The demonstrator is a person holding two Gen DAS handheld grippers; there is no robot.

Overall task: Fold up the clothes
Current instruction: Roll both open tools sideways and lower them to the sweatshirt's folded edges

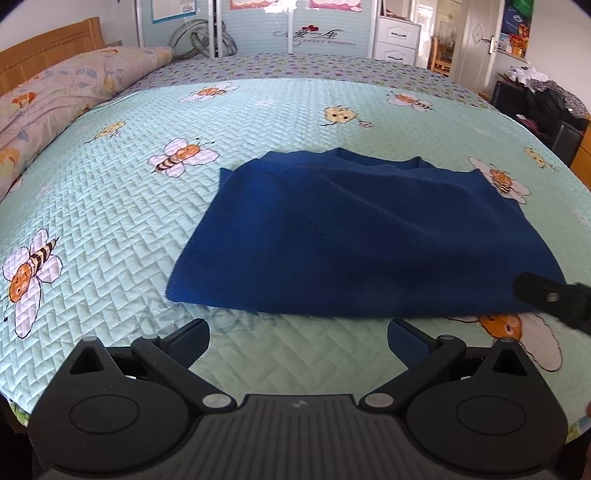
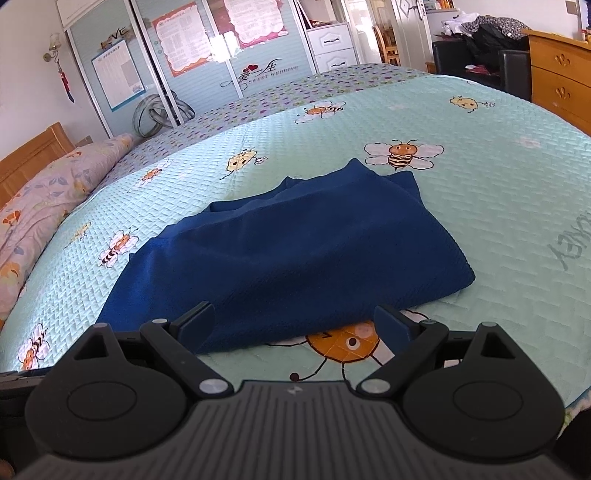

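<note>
A dark blue knit garment (image 1: 362,236) lies folded into a rough rectangle on the bed, its collar at the far edge. My left gripper (image 1: 298,341) is open, just short of the garment's near edge, nothing between its fingers. The right gripper shows at the right edge of the left wrist view as a black finger (image 1: 554,299) resting by the garment's near right corner. In the right wrist view the garment (image 2: 295,251) spreads ahead, and my right gripper (image 2: 295,325) is open with the near hem lying between its spread fingers.
The bed carries a pale green quilted cover (image 1: 110,206) printed with bees. A floral pillow (image 1: 55,99) lies at the left by the wooden headboard. A wardrobe (image 1: 295,26) stands beyond the bed, a wooden dresser (image 2: 561,70) and a black chair (image 2: 480,62) to the right.
</note>
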